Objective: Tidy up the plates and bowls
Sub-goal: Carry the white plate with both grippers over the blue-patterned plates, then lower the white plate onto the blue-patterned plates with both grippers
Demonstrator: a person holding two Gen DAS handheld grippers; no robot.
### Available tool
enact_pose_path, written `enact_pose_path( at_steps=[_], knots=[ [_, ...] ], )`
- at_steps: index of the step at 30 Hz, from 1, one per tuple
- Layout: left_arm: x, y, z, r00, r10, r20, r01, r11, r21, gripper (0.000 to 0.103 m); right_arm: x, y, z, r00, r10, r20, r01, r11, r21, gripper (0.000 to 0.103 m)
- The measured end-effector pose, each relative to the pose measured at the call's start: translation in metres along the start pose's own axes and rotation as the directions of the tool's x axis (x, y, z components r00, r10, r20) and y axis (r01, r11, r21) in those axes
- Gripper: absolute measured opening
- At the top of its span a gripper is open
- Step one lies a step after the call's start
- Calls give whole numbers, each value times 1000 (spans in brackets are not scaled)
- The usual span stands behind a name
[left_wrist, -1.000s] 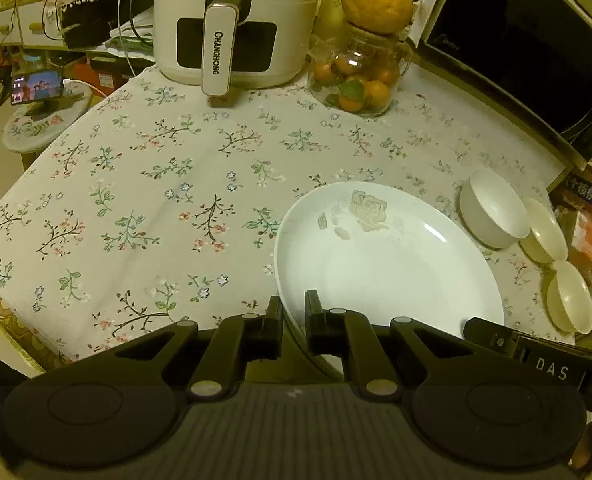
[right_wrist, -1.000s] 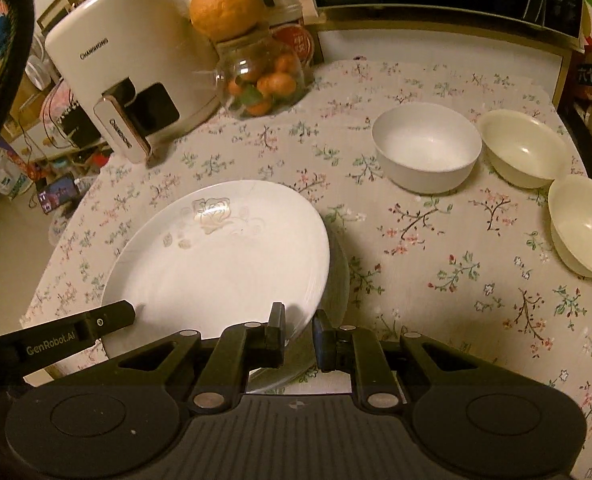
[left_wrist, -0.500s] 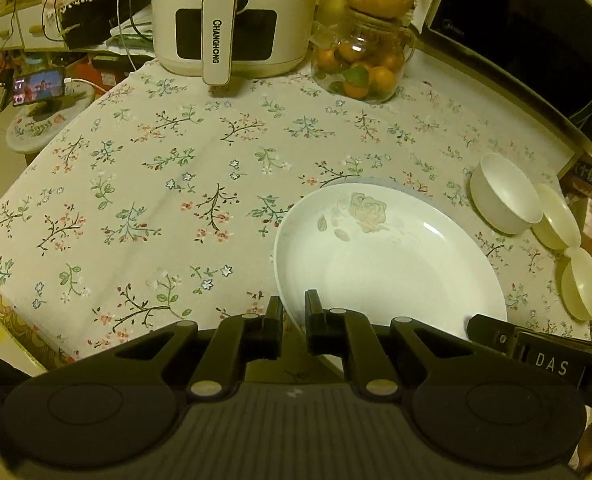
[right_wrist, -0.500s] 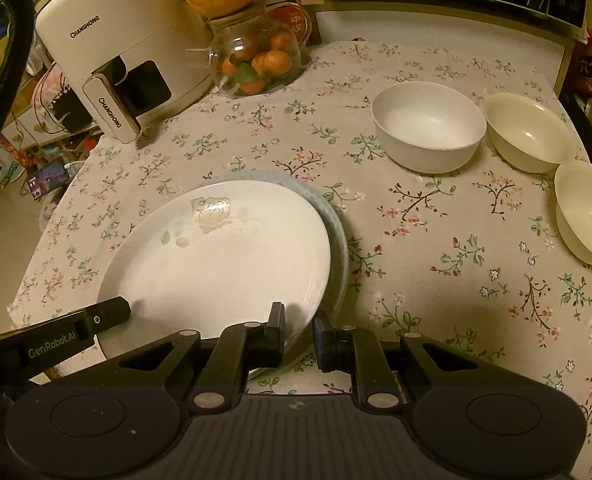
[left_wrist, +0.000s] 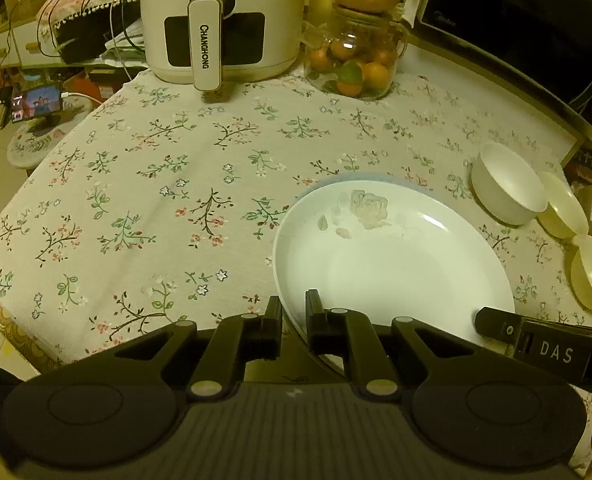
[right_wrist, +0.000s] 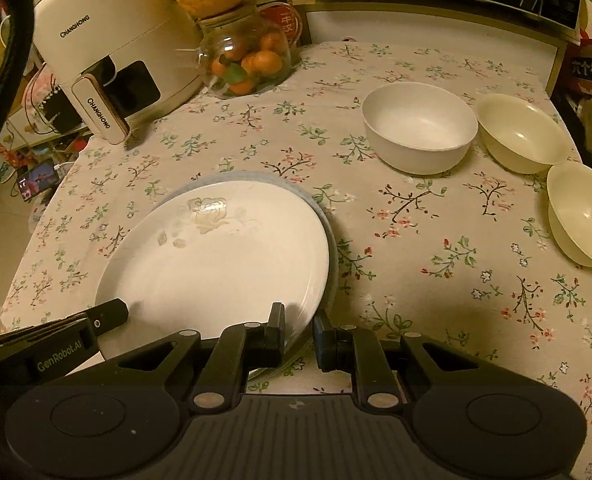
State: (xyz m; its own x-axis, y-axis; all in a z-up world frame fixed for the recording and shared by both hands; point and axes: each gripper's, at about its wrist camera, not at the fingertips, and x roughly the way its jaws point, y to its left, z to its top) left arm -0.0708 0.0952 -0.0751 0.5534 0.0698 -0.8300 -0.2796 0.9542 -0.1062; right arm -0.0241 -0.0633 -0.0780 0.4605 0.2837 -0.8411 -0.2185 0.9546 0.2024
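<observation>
A white plate with a rose print (left_wrist: 392, 256) (right_wrist: 223, 256) is over a pale blue plate, whose rim (right_wrist: 328, 216) (left_wrist: 360, 178) shows along its far and right side. My left gripper (left_wrist: 293, 320) is shut on the white plate's near left rim. My right gripper (right_wrist: 299, 326) is shut on its near right rim. A white bowl (right_wrist: 420, 126) (left_wrist: 508, 188) and two cream bowls (right_wrist: 522, 132) (right_wrist: 584, 212) stand to the right on the floral tablecloth.
A white air fryer (left_wrist: 219, 20) (right_wrist: 111, 52) and a glass jar of oranges (left_wrist: 356, 60) (right_wrist: 243, 60) stand at the back. A microwave (left_wrist: 528, 24) is at the back right. The table edge (left_wrist: 15, 320) drops off at the left.
Both grippers have kept hold of the white plate and drawn it nearer to the blue plate below. The blue rim now shows more closely around it.
</observation>
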Motion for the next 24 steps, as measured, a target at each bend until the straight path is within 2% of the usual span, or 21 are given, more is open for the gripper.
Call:
enact_pose_path(
  at_steps=[24],
  knots=[
    [2,-10,-2,998,69,14,-69,996,56,10,9,6,0,998,-58,-18,58,998,-15,15]
  ],
)
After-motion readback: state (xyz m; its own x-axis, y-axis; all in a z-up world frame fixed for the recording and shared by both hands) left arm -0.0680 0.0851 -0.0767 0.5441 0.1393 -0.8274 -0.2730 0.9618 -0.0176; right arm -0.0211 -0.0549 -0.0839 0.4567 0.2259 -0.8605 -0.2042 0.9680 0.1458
